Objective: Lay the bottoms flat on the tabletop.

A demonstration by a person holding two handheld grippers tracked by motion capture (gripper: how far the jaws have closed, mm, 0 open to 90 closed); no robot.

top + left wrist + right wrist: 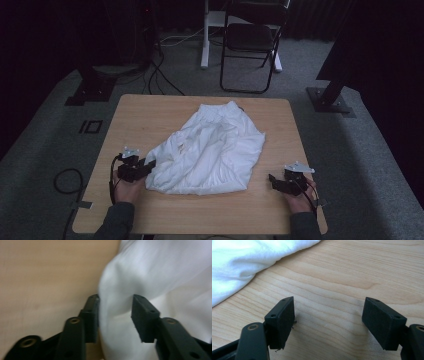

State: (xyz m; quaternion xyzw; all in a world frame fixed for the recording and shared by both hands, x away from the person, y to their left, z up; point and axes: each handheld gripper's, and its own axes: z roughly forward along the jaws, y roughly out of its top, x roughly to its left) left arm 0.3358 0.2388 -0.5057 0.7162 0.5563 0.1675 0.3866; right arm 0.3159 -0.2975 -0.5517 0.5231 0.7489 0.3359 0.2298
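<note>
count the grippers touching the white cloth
1: the left gripper has the white cloth edge between its open jaws at the table's near left; the right gripper sits apart on bare wood.

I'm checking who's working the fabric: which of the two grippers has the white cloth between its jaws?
The left gripper: a fold of the white cloth sits between its open jaws. The right gripper is open over bare table, apart from the cloth.

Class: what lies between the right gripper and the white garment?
Bare wooden table: the right gripper view shows open jaws of the right gripper short of the white garment.
</note>
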